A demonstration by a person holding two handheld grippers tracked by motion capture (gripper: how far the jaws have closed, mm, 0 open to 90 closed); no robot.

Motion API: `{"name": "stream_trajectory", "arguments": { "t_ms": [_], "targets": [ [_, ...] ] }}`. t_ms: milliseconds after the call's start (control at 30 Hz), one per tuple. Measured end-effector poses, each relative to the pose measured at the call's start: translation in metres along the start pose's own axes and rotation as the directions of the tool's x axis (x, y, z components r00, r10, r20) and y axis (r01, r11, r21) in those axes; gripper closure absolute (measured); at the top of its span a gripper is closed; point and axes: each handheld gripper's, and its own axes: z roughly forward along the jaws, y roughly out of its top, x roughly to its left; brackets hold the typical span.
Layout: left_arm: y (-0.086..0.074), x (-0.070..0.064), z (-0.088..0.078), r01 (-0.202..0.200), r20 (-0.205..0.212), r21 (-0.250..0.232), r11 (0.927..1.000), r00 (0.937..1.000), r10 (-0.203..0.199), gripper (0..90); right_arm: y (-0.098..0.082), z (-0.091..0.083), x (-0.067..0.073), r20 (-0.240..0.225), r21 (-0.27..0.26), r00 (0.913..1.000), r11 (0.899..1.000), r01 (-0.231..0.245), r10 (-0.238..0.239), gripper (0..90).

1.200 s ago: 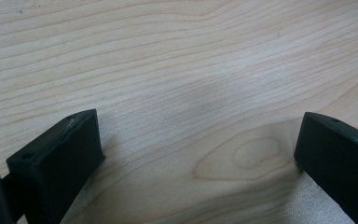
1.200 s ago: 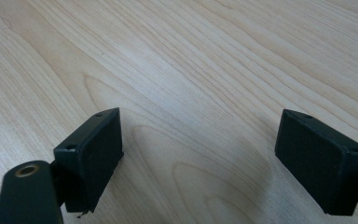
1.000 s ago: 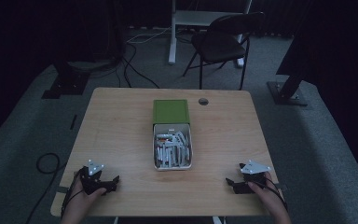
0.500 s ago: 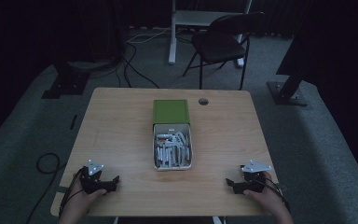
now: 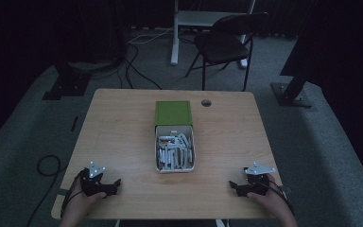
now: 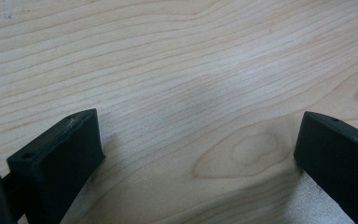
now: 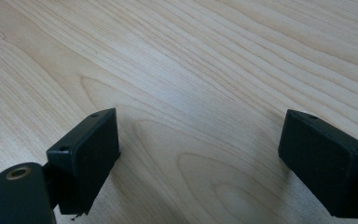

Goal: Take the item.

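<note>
A white box [image 5: 175,152] full of several small white and grey pieces sits at the middle of the wooden table [image 5: 123,127]. Its green lid [image 5: 173,112] lies just behind it. My left gripper [image 5: 115,183] rests near the front left corner, held by a hand, jaws wide apart over bare wood. In the left gripper view the left gripper [image 6: 198,140] holds nothing. My right gripper [image 5: 232,185] rests near the front right corner, also open. The right gripper [image 7: 198,140] faces bare wood in its own view.
A round cable hole [image 5: 206,102] sits at the table's back edge, right of the lid. A dark chair [image 5: 222,42] and a white desk leg [image 5: 176,33] stand beyond the table. Cables [image 5: 47,165] trail on the floor at left.
</note>
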Motion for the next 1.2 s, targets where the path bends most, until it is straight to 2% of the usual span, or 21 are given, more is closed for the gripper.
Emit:
{"name": "stream_trajectory", "arguments": {
  "t_ms": [333,467,667,1200],
  "targets": [
    [0.001,-0.001,0.000,-0.002,-0.012,-0.007,1.0000,0.9999,0.002,1.4,0.000,0.000,0.000,0.000,0.000,1.0000,1.000,-0.002,0.002,11.9],
    [0.002,-0.003,0.000,-0.001,0.024,0.006,1.0000,0.9997,0.001,1.4,0.000,0.000,0.000,0.000,-0.001,1.0000,1.000,0.000,0.000,11.9],
    [0.009,-0.005,-0.003,-0.022,0.032,-0.001,0.9998,0.9992,0.022,1.4,0.000,0.000,0.000,0.000,-0.001,1.0000,1.000,0.000,0.000,11.9],
    [0.031,-0.016,-0.019,-0.026,0.069,-0.050,0.9984,0.9972,0.029,1.4,0.000,0.000,0.000,0.000,-0.003,1.0000,1.000,0.005,-0.005,12.2]
  ]
}}
